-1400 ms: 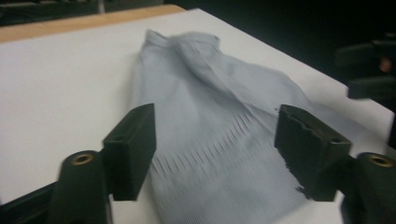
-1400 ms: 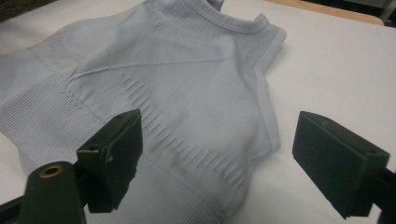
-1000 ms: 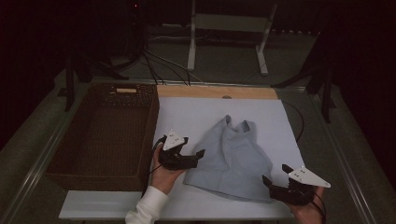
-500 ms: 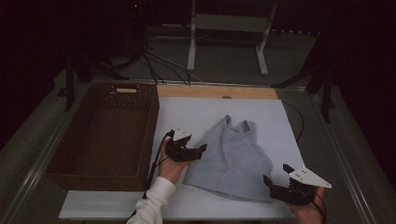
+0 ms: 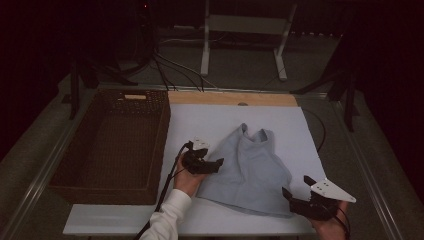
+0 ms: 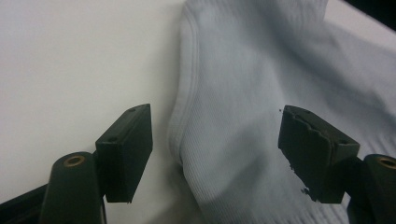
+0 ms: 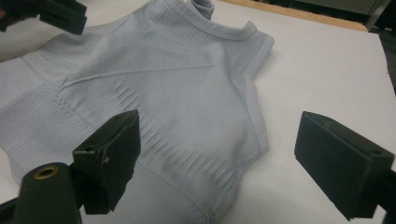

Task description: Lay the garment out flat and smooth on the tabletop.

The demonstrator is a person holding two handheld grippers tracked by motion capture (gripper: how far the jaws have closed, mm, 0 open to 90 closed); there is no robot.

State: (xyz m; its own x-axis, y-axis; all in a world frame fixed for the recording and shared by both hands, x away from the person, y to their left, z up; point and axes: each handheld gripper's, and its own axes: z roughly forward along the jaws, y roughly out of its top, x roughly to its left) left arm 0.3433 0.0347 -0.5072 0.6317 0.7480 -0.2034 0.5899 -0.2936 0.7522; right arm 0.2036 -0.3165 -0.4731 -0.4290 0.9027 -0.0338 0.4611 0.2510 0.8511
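A pale blue-grey sleeveless top (image 5: 250, 165) lies flat on the white table top (image 5: 280, 120), neck toward the far side. My left gripper (image 5: 216, 164) is at the top's left edge and is open. In the left gripper view my left gripper (image 6: 215, 116) straddles the ribbed side hem of the top (image 6: 243, 70). My right gripper (image 5: 294, 194) is open just off the top's near right corner. In the right gripper view my right gripper (image 7: 219, 130) spans the top (image 7: 177, 70) at its lower right side seam, and the left gripper (image 7: 56, 14) shows at the far corner.
A dark woven basket (image 5: 162, 135) stands to the left of the white table top, its inside bare. A wooden strip (image 5: 230, 98) runs along the far edge. Cables and a metal stand (image 5: 240, 30) lie beyond the table.
My left gripper has moved a little right and forward onto the top's left edge. The right gripper has barely moved.
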